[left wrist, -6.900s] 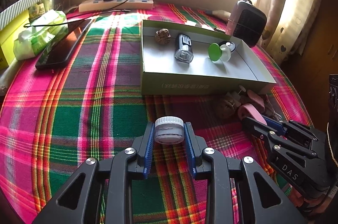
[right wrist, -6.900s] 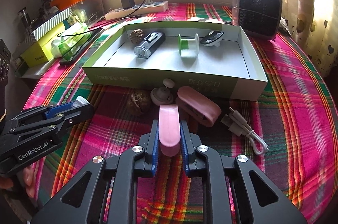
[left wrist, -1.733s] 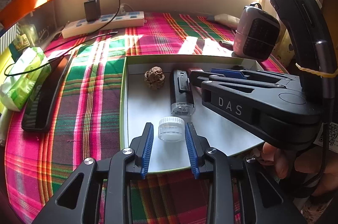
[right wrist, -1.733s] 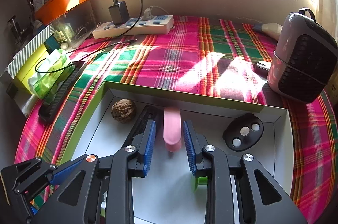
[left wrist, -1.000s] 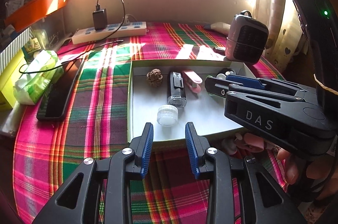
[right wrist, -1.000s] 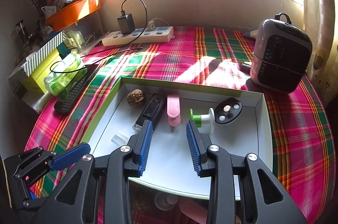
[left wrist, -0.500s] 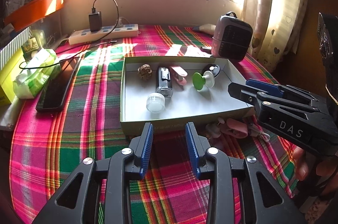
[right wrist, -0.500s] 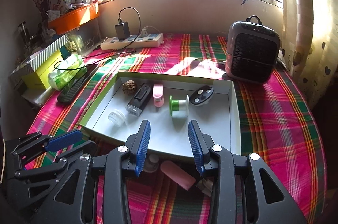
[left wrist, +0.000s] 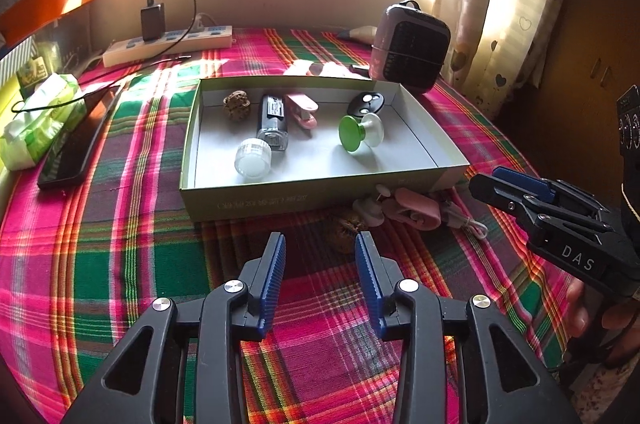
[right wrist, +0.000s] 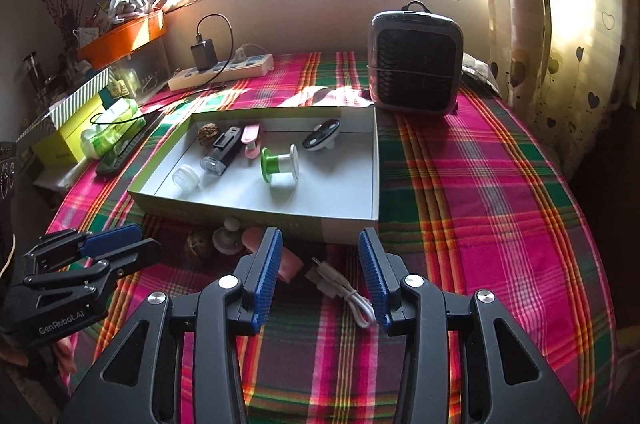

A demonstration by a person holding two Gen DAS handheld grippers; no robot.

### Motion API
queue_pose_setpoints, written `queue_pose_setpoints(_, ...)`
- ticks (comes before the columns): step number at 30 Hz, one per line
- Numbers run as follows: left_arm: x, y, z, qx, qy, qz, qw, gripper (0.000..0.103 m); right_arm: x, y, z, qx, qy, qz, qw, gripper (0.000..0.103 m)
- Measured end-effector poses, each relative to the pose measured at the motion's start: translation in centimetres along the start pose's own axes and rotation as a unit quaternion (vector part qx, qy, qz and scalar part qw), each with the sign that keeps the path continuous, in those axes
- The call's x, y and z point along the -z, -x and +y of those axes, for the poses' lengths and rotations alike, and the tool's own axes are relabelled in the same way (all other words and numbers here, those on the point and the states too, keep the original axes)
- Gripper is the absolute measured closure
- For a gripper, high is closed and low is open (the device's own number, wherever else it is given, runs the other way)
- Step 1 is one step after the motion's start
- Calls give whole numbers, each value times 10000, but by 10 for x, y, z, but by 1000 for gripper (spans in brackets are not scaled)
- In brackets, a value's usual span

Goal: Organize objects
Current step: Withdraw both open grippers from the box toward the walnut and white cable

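A shallow green-sided box (left wrist: 280, 202) (right wrist: 352, 224) on the plaid table holds a walnut (left wrist: 237, 101), a black device (left wrist: 273, 122), a pink clip (left wrist: 303, 109), a clear jar (left wrist: 253, 157) (right wrist: 186, 178), a green spool (left wrist: 358, 131) (right wrist: 278, 164) and a black fob (left wrist: 366, 103). In front of the box lie a walnut (left wrist: 347, 226) (right wrist: 199, 242), a knob (right wrist: 228, 233), a pink clip (left wrist: 416, 210) (right wrist: 286, 262) and a white cable (right wrist: 344, 294). My left gripper (left wrist: 320, 260) is open and empty, short of the walnut. My right gripper (right wrist: 320, 264) is open and empty above the cable.
A grey heater (right wrist: 416, 64) stands behind the box at the right. A power strip with charger (left wrist: 168, 40), a tissue pack (left wrist: 36, 120) and a dark phone (left wrist: 76, 144) lie at the left. An orange shelf (right wrist: 120, 38) is at the far left.
Both grippers have let go of the jar and the pink clip in the box, then drawn back and up to the table's near side, open and empty.
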State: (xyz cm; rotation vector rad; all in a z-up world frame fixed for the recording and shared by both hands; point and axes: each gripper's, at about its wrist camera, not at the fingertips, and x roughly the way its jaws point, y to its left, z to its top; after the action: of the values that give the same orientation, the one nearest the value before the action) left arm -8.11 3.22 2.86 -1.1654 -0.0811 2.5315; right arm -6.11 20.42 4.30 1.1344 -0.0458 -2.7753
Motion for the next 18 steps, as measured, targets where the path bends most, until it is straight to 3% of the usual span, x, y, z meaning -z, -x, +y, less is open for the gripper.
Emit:
queue_pose_setpoints(9,1,-13,-5,95,128,102,9998,67,14,-2,-21,-216,-25,84,9997,61)
queue_pose_setpoints(18,2,-22,-6,-30,186,198,9996,67,22,-14,-21,-404,463,330,9976,61)
